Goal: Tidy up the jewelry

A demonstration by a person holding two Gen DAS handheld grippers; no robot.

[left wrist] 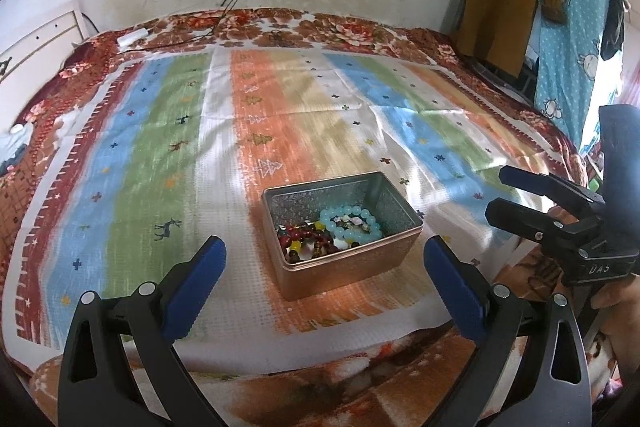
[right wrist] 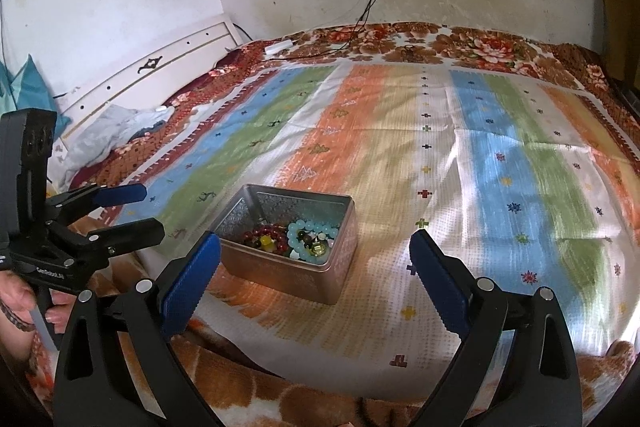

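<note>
Inside open tin (left wrist: 394, 202), beaded bracelets (left wrist: 352, 225)

Striped cloth (left wrist: 280, 115) blurred, tin (left wrist: 340, 227) near wall hiding some beads (left wrist: 308, 239), hanging clothes (left wrist: 560, 7) cut off at edge

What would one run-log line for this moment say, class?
left tool: open, empty | right tool: open, empty | tin box: lidless, on striped cloth | bead bracelets: inside box

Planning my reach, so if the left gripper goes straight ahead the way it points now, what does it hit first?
Probably the metal tin holding the beaded bracelets: it sits centred ahead of the open left gripper, with only striped cloth before it. Depth is uncertain.
</note>
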